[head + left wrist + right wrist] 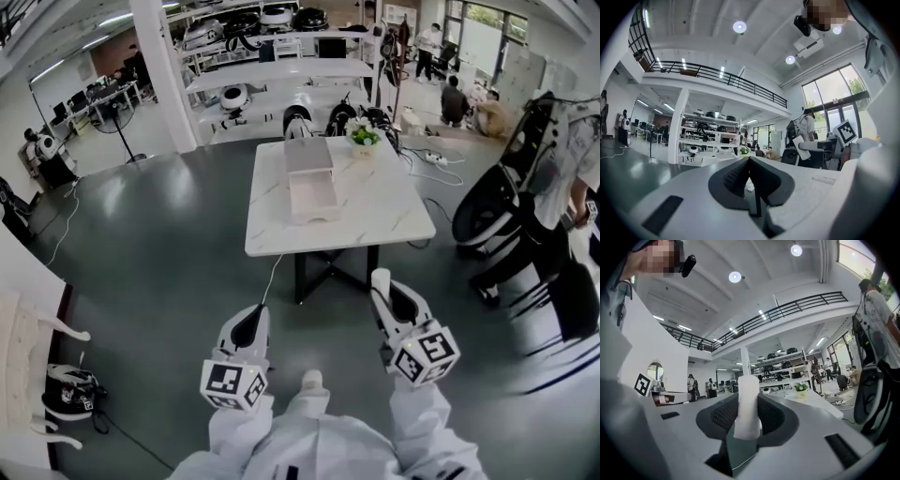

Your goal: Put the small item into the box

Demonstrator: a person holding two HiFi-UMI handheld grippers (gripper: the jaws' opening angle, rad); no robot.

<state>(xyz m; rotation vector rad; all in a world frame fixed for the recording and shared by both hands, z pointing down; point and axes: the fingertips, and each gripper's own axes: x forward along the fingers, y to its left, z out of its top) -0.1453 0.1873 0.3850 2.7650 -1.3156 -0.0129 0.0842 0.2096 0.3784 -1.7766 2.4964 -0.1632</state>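
A small white roll [748, 394] stands upright between the dark pads of my right gripper [748, 405], which is shut on it. In the head view the right gripper [381, 279] and the left gripper [254, 316] hover over the grey floor, short of the near edge of the white marble table [281, 230]. An open white box [313, 195] lies mid-table, its lid [308, 155] folded back behind it. The left gripper [749, 161] has its pads pressed together with nothing between them.
A small potted plant [363, 138] stands at the table's far edge. A person [567, 164] and a black machine [492, 202] are to the right of the table. A white chair [26, 361] is at my near left. A pillar [167, 70] and equipment racks lie behind.
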